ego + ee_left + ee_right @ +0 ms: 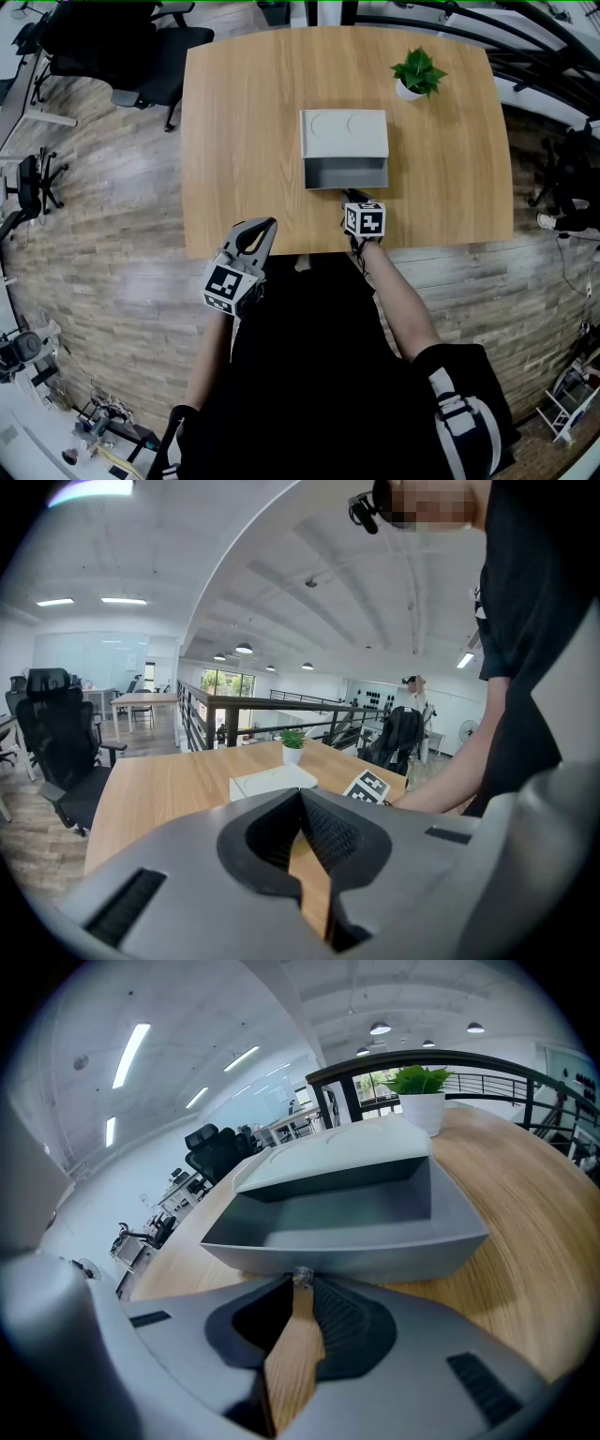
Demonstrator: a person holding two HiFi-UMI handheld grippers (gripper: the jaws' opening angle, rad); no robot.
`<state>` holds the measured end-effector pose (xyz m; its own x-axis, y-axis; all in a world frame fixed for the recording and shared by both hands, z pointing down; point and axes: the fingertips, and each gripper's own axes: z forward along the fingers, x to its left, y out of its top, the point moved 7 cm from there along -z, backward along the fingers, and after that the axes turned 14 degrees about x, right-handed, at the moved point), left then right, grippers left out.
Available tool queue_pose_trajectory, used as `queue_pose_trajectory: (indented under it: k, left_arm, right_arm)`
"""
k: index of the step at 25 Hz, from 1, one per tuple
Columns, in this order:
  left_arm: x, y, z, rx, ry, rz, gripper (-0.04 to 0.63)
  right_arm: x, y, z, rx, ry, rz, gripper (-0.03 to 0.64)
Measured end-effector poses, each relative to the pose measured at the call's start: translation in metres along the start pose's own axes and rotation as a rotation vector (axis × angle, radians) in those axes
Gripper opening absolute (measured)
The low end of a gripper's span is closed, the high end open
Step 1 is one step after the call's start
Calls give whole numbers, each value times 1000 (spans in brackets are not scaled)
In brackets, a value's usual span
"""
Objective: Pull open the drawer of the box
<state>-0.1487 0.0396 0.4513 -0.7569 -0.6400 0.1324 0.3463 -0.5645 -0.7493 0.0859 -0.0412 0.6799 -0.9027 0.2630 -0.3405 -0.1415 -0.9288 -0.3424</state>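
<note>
A pale grey box (344, 134) sits mid-table, and its darker drawer (347, 174) stands pulled out toward me, empty inside. My right gripper (354, 196) is at the drawer's front. In the right gripper view the drawer (347, 1232) fills the middle, and the right gripper (302, 1284) has its jaws closed on the small metal knob (302, 1276) on the drawer's front wall. My left gripper (271, 224) hovers at the table's near edge, left of the box, shut and holding nothing. From the left gripper (300, 795) the box (272, 782) shows beyond the tips.
A potted green plant (417, 73) stands on the wooden table (244, 141) behind and right of the box. Black office chairs (131, 47) are at the table's far left corner. A railing (525, 47) runs past the right side. My body is against the near edge.
</note>
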Motion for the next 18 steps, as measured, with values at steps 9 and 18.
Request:
queue_pose_trajectory:
  k: [9, 18]
  left_arm:
    - [-7, -1, 1, -3, -11, 9, 22]
    - [-13, -2, 3, -1, -22, 11, 23]
  right_arm:
    - [0, -15, -5, 5, 6, 8, 78]
    - [4, -25, -4, 27, 10, -15, 78]
